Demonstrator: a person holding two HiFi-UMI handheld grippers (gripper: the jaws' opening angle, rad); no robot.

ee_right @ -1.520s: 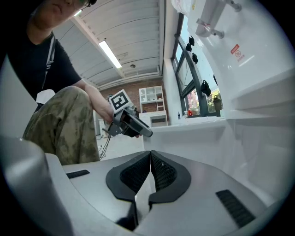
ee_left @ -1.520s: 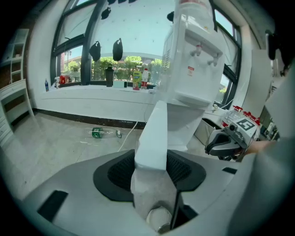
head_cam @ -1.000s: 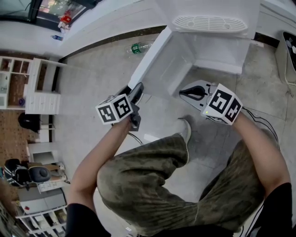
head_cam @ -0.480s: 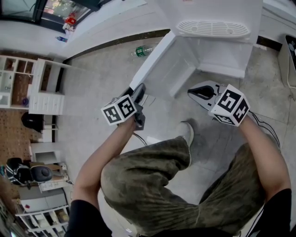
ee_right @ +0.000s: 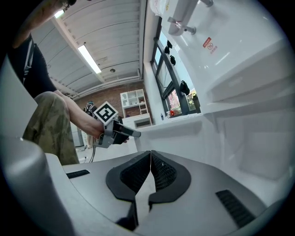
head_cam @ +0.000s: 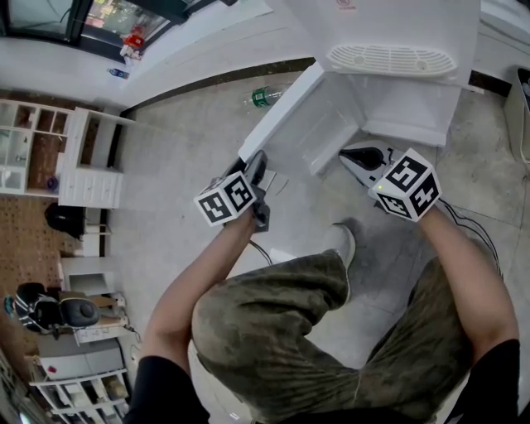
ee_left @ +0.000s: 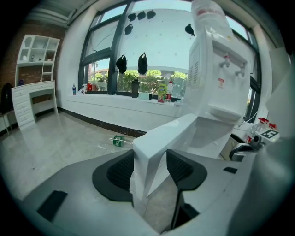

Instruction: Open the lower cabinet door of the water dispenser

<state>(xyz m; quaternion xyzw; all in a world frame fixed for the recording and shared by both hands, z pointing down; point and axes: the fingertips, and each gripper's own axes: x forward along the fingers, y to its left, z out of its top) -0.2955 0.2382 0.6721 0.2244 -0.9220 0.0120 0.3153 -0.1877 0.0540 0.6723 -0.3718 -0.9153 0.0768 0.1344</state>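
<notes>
- The water dispenser [head_cam: 389, 21] stands at the far side of the tiled floor [head_cam: 182, 157], white, with its drip grille facing the person.
- Its lower cabinet door [head_cam: 290, 116] stands swung out to the left, hinged at the far end, with its free edge pointing toward the person.
- The left gripper [head_cam: 255, 164] meets that free edge from the near side.
- In the left gripper view the left gripper [ee_left: 150, 173] has its 2 jaws set wide, 1 on each face of the lower cabinet door [ee_left: 161, 138]. The panel's thickness fills the gap between the ribbed pads, so the door edge is clamped.
- The door runs away from the jaws toward the water dispenser [ee_left: 216, 69], tilted up and to the right in that view.
- The right gripper [head_cam: 349, 155] hovers to the right of the door, in front of the open cabinet and below the grille, apart from the panel.
- In the right gripper view the right gripper [ee_right: 150, 170] has its jaws pressed fully together with nothing between them. The cabinet's white inside lies beyond them on the right.
- A green-labelled bottle [head_cam: 263, 98] lies on the floor on the far left side of the door, well apart from both grippers.
</notes>
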